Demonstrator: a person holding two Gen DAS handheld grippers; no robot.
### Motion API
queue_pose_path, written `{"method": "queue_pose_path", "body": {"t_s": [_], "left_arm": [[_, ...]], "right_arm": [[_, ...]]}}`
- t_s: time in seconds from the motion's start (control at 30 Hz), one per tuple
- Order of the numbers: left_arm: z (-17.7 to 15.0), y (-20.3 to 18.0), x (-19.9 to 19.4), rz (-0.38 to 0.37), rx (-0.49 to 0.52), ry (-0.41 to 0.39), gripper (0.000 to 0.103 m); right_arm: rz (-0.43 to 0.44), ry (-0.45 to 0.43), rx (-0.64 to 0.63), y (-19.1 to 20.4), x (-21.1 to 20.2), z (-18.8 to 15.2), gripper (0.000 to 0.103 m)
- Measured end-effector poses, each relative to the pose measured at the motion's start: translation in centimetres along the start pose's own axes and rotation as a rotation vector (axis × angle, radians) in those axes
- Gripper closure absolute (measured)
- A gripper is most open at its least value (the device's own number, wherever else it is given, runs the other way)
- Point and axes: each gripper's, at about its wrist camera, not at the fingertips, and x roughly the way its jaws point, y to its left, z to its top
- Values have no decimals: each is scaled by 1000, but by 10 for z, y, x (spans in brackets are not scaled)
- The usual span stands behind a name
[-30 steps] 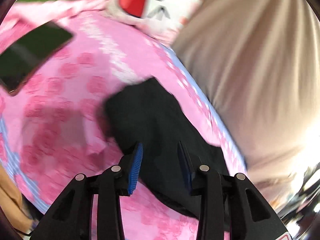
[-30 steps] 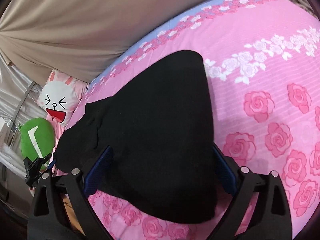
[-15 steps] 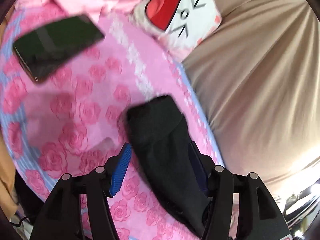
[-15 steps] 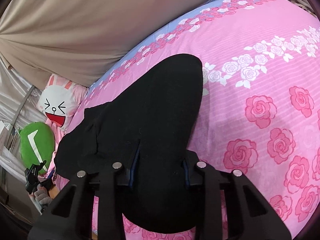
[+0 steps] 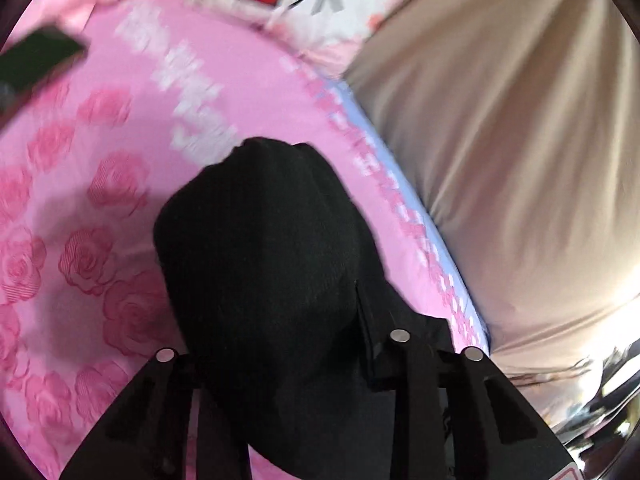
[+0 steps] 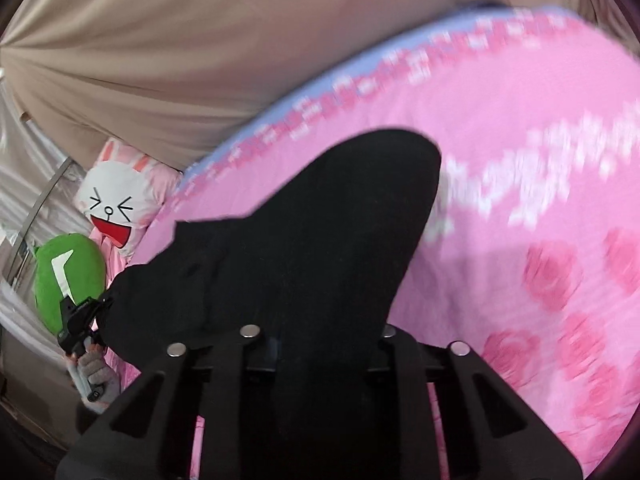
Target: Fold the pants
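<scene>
Black pants [image 5: 260, 240] lie bunched on a pink rose-print bed sheet [image 5: 100, 200]. My left gripper [image 5: 276, 320] has its jaws closing on one end of them; the cloth rises in a lump over the fingers and hides the pads. In the right wrist view the pants [image 6: 320, 220] stretch from my right gripper [image 6: 326, 340] away to the left. Its jaws are closing with a fold pinched between them and lifted off the sheet [image 6: 520, 160]. At the far left, the left gripper [image 6: 80, 316] holds the other end, carried by a gloved hand [image 6: 96, 376].
A white rabbit-face pillow [image 6: 116, 204] and a green plush [image 6: 68, 276] lie at the head of the bed. A dark phone [image 5: 36, 60] rests on the sheet at the upper left. A beige curtain [image 6: 200, 40] hangs along the bed's far edge.
The right gripper's jaws went from wide apart around the pants to pinched on a fold, and it rose. The left gripper opened, slid along the pants, then closed on the cloth.
</scene>
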Motion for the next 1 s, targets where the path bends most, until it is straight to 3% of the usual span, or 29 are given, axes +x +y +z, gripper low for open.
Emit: {"method": "queue_pose_path", "body": {"t_s": [0.1, 0.2, 0.27, 0.3, 0.33, 0.43, 0.47, 0.5, 0.57, 0.63, 0.7, 0.73, 0.77, 0.8, 0.93, 1.0], "left_arm": [[-10, -32, -9, -60, 71, 13, 78], [-35, -45, 18, -87, 88, 120, 77], [-61, -44, 52, -67, 69, 211, 77], [-68, -42, 57, -31, 68, 199, 77], [-72, -42, 56, -27, 66, 172, 77], [-67, -41, 51, -51, 35, 172, 76], [-68, -41, 51, -37, 43, 176, 75], [-71, -42, 51, -13, 65, 171, 74], [-73, -45, 51, 4, 85, 156, 74], [-72, -44, 50, 1, 79, 156, 73], [-68, -42, 56, -8, 67, 157, 73], [-68, -41, 56, -12, 65, 159, 72], [-68, -39, 57, -18, 62, 162, 72], [-69, -39, 55, -20, 62, 164, 72], [-68, -36, 55, -35, 58, 169, 72], [-68, -34, 57, -47, 49, 173, 72]], "right_arm": [[-29, -65, -49, -1, -40, 11, 85], [-153, -88, -6, -43, -68, 9, 83], [-248, -27, 50, -84, -63, -2, 73], [-299, 13, 67, -99, -57, -9, 66], [-292, 6, 88, -108, -60, -17, 62], [-367, -106, 36, -84, -91, -17, 52], [-370, -160, -36, -63, -103, -15, 41], [-341, -182, -99, -44, -108, -14, 38], [-245, -136, -209, -12, -101, -16, 30], [-189, -47, -322, 15, -76, -28, 29], [-186, 39, -411, 29, -42, -44, 30], [-203, 86, -437, 31, -19, -50, 49], [-215, 112, -433, 28, -10, -51, 84], [-219, 118, -404, 26, -2, -46, 89], [-79, 36, -338, 45, -24, -19, 90], [-56, 103, -336, 46, -6, -21, 89]]}}
